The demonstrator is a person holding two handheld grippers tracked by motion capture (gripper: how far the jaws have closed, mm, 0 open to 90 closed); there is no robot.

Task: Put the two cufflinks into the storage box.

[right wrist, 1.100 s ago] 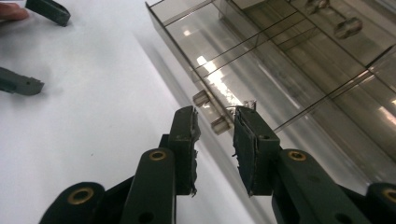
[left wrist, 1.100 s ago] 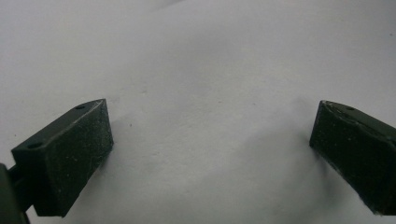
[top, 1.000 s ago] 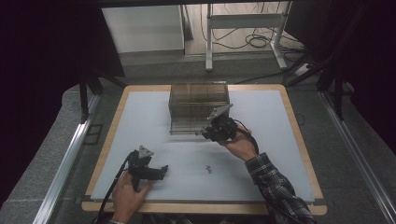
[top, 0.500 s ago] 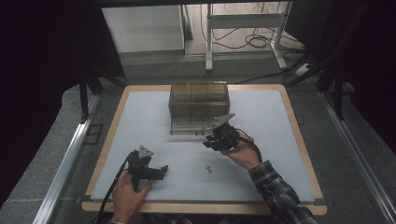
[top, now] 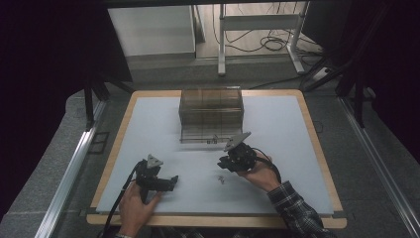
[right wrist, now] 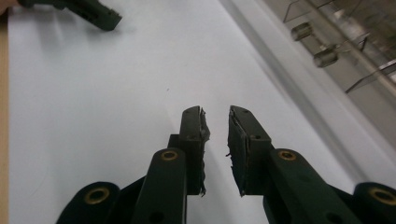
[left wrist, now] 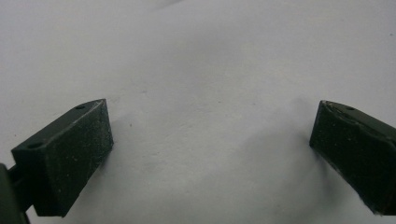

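Small metal parts (top: 221, 179) lay on the white mat just beside the right gripper (top: 224, 163), its jaws closing to a narrow, empty gap; the left gripper (top: 172, 182) rested spread wide, well apart.

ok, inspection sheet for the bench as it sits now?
Surface: pale mat on a wood-edged board, flat.
Job's things: clear compartment box at far middle; small metal bits loose on the mat by the right gripper.
Clutter: nothing seen.
Grippers: left gripper low over the mat, jaws wide, empty; right gripper jaws have just been closing, narrow gap, nothing between.
Cables: gripper cables trail toward the person; floor cables lie behind the table.
Surroundings: white cabinet, metal frame.
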